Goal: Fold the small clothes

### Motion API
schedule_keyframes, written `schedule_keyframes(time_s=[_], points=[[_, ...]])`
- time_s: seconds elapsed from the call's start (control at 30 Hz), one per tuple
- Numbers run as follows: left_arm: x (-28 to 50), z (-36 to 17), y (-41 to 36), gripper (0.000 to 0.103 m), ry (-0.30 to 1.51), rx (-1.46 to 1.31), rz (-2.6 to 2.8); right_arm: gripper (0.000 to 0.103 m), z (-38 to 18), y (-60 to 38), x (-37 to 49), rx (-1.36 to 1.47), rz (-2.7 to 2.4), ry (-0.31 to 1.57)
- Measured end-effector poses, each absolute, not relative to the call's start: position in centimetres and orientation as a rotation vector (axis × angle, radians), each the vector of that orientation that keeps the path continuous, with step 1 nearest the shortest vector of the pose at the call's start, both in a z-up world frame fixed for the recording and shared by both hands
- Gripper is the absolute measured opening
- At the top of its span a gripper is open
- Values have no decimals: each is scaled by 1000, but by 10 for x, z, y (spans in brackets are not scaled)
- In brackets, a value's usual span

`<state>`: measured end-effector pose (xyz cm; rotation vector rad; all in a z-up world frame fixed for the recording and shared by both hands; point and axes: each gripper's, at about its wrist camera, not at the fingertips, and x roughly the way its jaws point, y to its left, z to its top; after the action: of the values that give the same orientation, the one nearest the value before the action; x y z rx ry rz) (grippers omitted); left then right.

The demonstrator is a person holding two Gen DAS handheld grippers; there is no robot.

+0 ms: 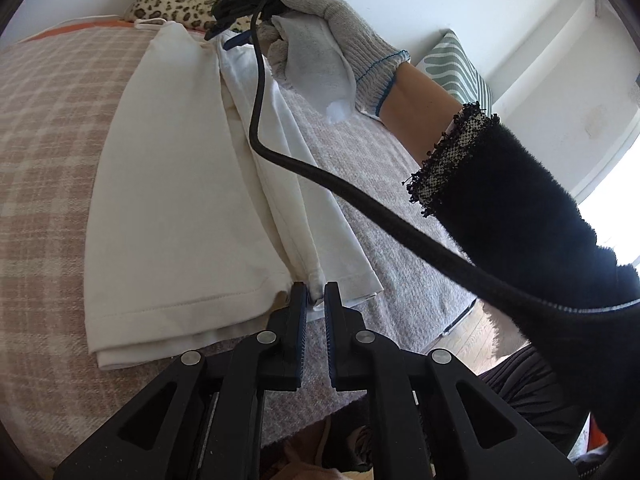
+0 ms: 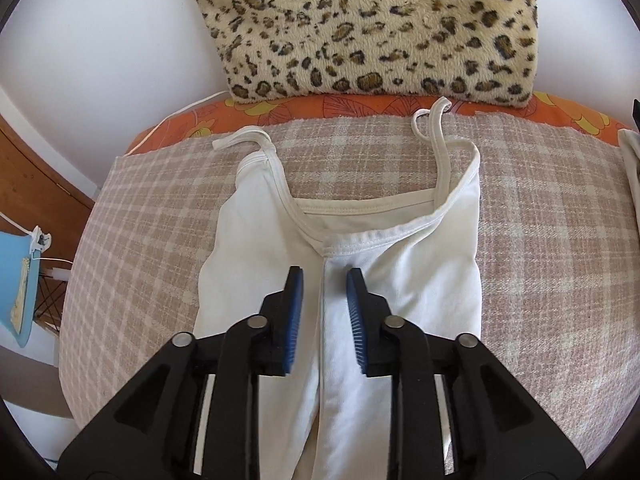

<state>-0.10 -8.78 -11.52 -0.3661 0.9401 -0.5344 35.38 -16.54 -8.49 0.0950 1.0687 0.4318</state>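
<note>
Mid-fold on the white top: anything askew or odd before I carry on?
The white top lies folded lengthwise, but its two straps stick out loose and uneven toward the leopard pillow. No damage visible.

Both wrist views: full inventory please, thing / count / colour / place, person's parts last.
camisole top: one, white, flat on the blanket, both long sides folded in to meet along the middle, straps toward the cushion
plaid blanket: one, beige and cream, under the top
leopard cushion: one, tan with dark spots, behind the blanket
orange sheet: one, floral, strip between blanket and cushion
striped cushion: one, green and white, by the wall
cable: one, black, running from the right gripper
left gripper: black, pinching the top's bottom hem
right gripper: black with blue pads, open above the centre fold
gloved hand: one, grey knit, holding the right gripper
sleeve: one, black
</note>
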Motion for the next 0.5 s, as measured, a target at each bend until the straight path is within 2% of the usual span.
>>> schedule_keyframes(time_s=[0.03, 0.1, 0.13, 0.37, 0.47, 0.5], points=[[-3, -114, -85, 7, 941, -362, -532, 58, -80, -170, 351, 108, 432, 1048], [-11, -112, -79, 16, 929, -347, -522, 59, -70, -177, 345, 100, 427, 1011], [-14, -110, -76, 17, 921, -338, -516, 59, -65, -180, 343, 107, 434, 999], [-34, -103, -47, 18, 849, -254, -362, 59, -46, -175, 321, 86, 551, 926], [-36, -106, -35, 32, 846, -255, -299, 59, -51, -158, 324, 55, 555, 940], [-35, -108, -33, 32, 849, -263, -285, 59, -53, -153, 326, 51, 552, 941]])
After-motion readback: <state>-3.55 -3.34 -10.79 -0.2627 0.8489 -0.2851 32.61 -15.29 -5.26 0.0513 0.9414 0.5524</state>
